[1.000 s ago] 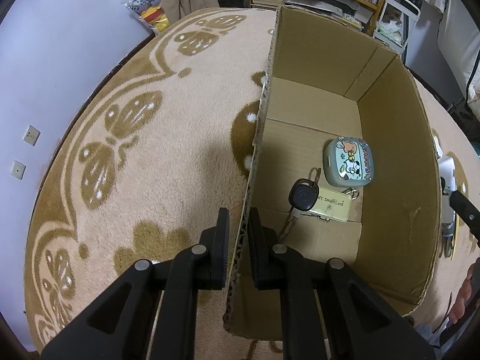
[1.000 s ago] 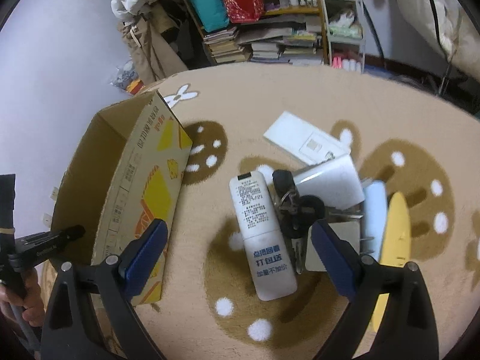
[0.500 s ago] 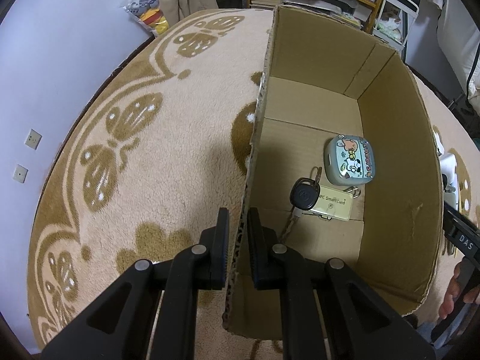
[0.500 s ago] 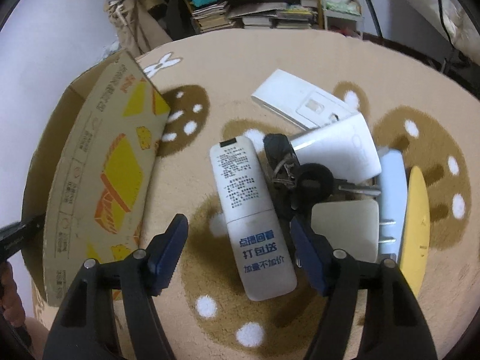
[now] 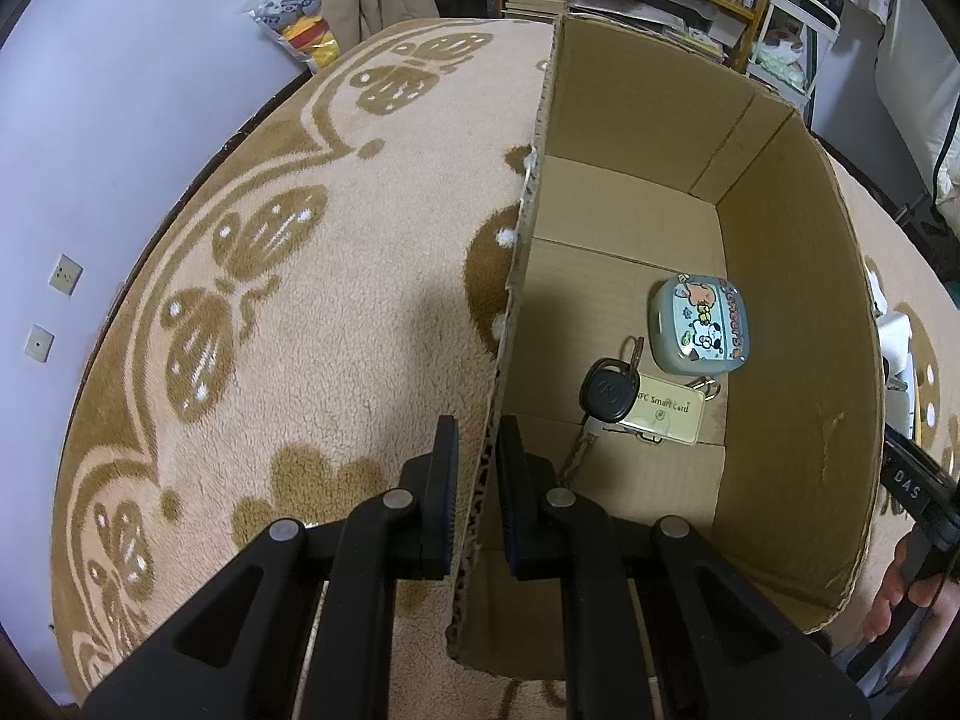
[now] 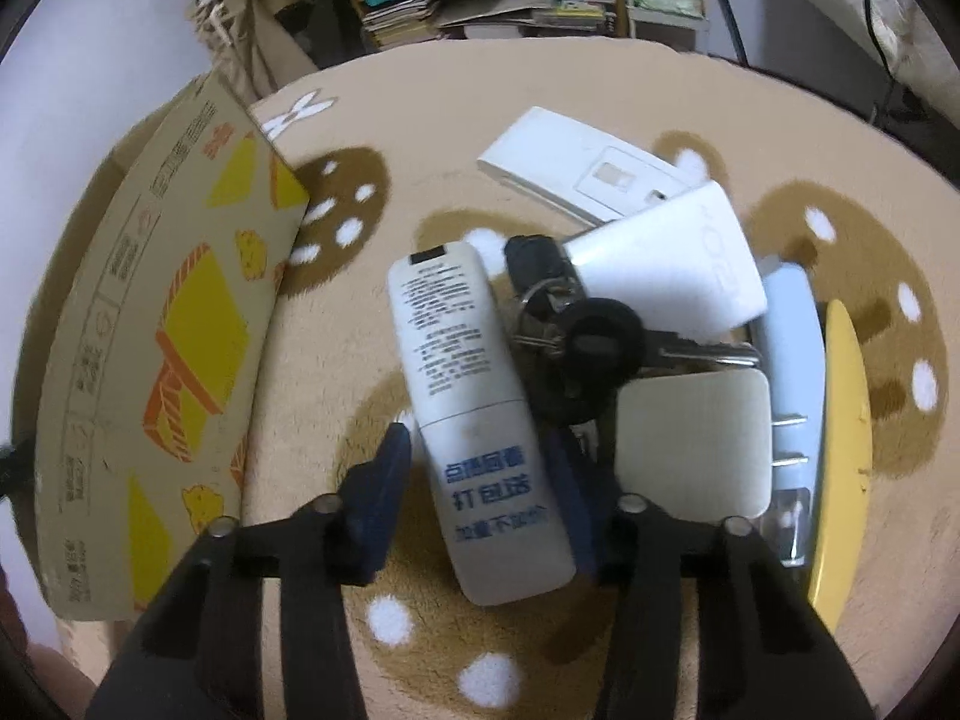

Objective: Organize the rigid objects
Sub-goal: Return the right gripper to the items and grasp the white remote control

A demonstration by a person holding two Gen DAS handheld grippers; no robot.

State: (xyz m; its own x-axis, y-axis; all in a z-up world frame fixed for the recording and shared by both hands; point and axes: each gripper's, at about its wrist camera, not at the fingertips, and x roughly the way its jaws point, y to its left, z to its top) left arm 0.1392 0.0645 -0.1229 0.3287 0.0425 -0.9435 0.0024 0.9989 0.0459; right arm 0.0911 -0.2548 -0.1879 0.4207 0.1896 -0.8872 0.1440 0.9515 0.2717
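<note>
I count 3 things in the cardboard box — a key, a card, a small case. My left gripper clamps its wall. My right gripper, fingers just closing, straddles the remote mid-rug; right pad touches, left short.

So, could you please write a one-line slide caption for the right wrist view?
Right gripper closing around the white remote on the rug, beside the cardboard box.
</note>
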